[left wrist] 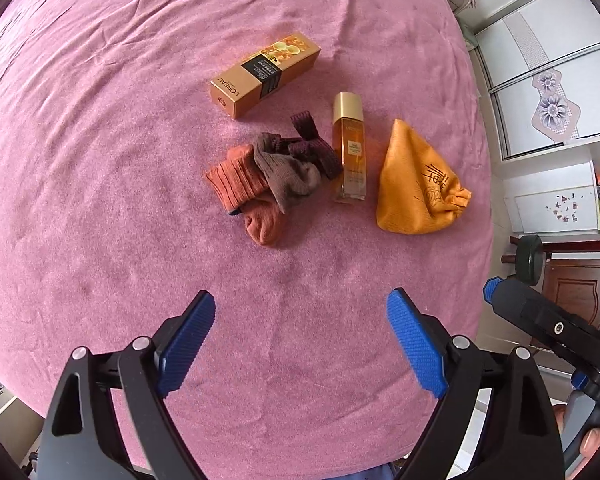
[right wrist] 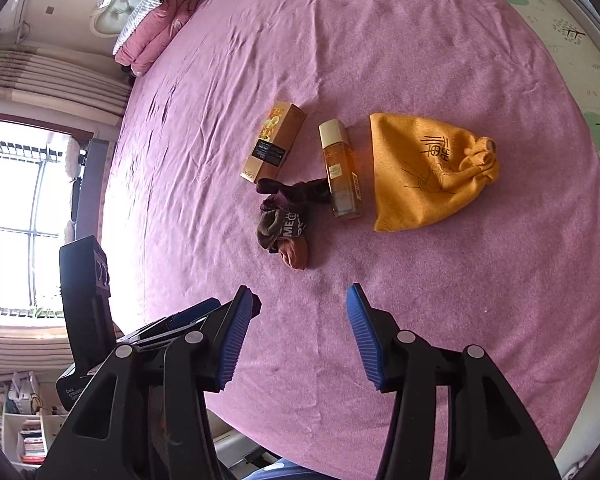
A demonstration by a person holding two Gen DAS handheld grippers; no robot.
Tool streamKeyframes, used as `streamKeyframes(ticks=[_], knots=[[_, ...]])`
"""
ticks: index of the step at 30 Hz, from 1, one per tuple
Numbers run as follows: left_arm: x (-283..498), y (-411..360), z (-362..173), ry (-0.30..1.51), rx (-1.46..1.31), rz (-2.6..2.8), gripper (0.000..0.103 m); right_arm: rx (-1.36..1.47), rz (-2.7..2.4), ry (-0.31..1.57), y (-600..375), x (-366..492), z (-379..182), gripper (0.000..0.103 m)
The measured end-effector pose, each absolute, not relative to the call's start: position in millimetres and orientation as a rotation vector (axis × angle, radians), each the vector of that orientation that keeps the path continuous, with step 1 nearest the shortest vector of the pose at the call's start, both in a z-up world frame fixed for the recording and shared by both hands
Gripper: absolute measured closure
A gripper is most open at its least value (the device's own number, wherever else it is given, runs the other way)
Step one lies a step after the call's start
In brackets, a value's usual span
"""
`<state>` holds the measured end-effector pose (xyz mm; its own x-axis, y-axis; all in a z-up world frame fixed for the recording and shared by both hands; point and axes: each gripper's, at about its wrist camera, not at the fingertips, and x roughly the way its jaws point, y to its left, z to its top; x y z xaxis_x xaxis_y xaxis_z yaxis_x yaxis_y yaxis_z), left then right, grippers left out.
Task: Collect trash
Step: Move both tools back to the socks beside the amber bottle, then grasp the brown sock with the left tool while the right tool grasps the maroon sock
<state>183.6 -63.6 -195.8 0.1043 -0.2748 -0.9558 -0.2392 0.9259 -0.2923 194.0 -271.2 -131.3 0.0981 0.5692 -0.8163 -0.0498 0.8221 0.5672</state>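
On the pink bed sheet (left wrist: 100, 160) lie a gold L'Oreal carton (left wrist: 265, 74), a gold-capped amber bottle (left wrist: 348, 148), a heap of orange, brown and maroon socks (left wrist: 272, 176) and a yellow drawstring pouch (left wrist: 416, 184). The right wrist view shows the carton (right wrist: 274, 142), bottle (right wrist: 340, 168), socks (right wrist: 286, 220) and pouch (right wrist: 424, 172). My left gripper (left wrist: 300, 308) is open and empty, well short of the socks. My right gripper (right wrist: 302, 300) is open and empty, just short of the socks.
The sheet (right wrist: 420, 40) covers the whole bed. Pillows and a folded quilt (right wrist: 156, 20) lie at the headboard. White wardrobes (left wrist: 540, 80) stand past the bed's right edge. The right gripper's body (left wrist: 540, 320) shows at the left view's right side.
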Motion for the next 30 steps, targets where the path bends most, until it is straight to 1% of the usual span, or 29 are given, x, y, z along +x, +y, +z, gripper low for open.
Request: streamKeyframes(ticks=[10,13,19,25,27,29,30], knots=[[218.3,-41.6,-234.5,1.539,-0.462,0.009,0.016,0.349,0.516,1.463,-221.0,249.8,-162.7,0.048],[224.0,-39.2,-243.1,1.551,-0.481,0.009,0.016,0.300,0.535,1.472,-204.3,263.0,-170.3,0.044],[233.5,-41.5,-258.8,1.575,-0.500,-0.020,0.015,0.214,0.561,1.507,-175.2,283.0,-192.3,0.044],[240.7,-40.0,-270.9,1.587,-0.538,-0.022,0.015,0.203,0.559,1.564,-163.5,293.0,-217.9,0.044],[243.3,-39.1,-273.3,1.588,-0.545,-0.028,0.015,0.241,0.569,1.598,-163.0,296.8,-227.5,0.048],[244.4,-39.6,-274.5,1.586,-0.544,-0.026,0.015,0.291,0.566,1.622,-167.7,300.1,-233.9,0.067],[245.7,-39.0,-274.9,1.585,-0.549,-0.026,0.015,0.304,0.560,1.622,-170.7,301.1,-234.6,0.071]])
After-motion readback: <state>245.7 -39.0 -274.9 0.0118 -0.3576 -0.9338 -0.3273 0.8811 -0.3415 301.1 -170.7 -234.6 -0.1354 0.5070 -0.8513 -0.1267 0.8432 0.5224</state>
